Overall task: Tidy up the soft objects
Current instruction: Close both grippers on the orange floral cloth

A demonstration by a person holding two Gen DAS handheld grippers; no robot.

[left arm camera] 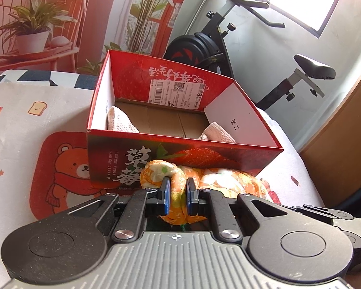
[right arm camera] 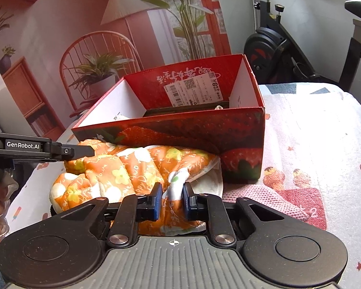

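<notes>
left gripper point(left arm camera: 178, 187): fingers clamped on 1 end of the orange floral cloth point(left arm camera: 204, 178), bunched tight between the pads

right gripper point(right arm camera: 172, 192): pinching the other end of the same cloth, fabric wadded between the fingers

cloth: sits outside the red strawberry box point(left arm camera: 180, 144), pressed up against its near wall, roughly 12 o'clock just past both grippers

box: open top, already has 2 white knitted cloths point(left arm camera: 120, 120) inside, 1 at about 9 o'clock and 1 at 3

bed point(right arm camera: 312, 144): the box sits on its printed sheet

progress: I'd say partway. 2 pieces in, the orange one gripped but not yet over the rim
</notes>
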